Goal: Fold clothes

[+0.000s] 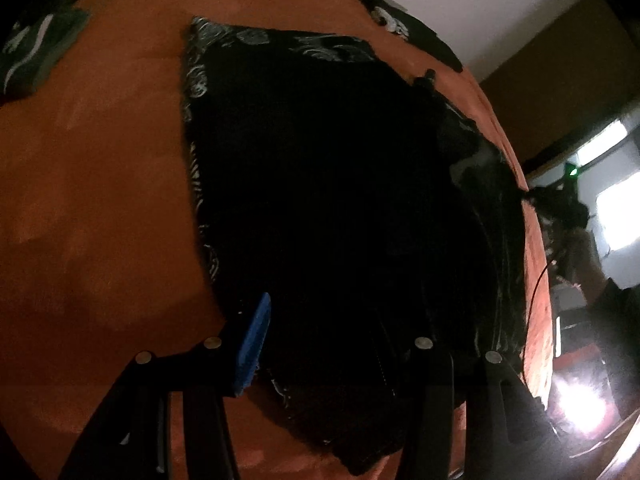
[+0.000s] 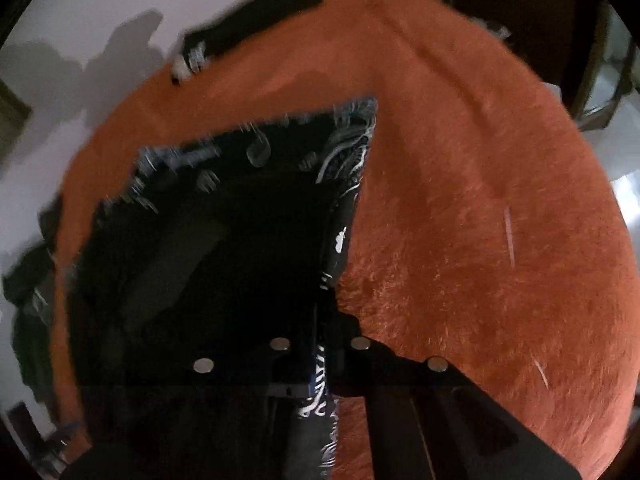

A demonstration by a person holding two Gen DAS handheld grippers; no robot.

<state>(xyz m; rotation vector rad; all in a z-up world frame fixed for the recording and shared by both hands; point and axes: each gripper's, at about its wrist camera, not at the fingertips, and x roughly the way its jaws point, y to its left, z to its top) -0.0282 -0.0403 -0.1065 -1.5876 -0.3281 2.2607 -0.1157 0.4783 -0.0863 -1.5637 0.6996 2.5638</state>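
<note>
Black patterned garment [image 1: 328,184] spread on an orange blanket [image 1: 100,184].
The left gripper [image 1: 340,344] hangs over the garment's near edge at 6 o'clock, jaws apart, gripping nothing. The right gripper [image 2: 320,332] is clamped on the garment's patterned edge, also at 6 o'clock in its own view.

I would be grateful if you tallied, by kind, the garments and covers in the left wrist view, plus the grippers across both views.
Dark patterned garments: 3 (spread garment, far-left garment, far-right garment)
Orange cover: 1
Grippers: 2 (left gripper, right gripper)
Total: 6
</note>
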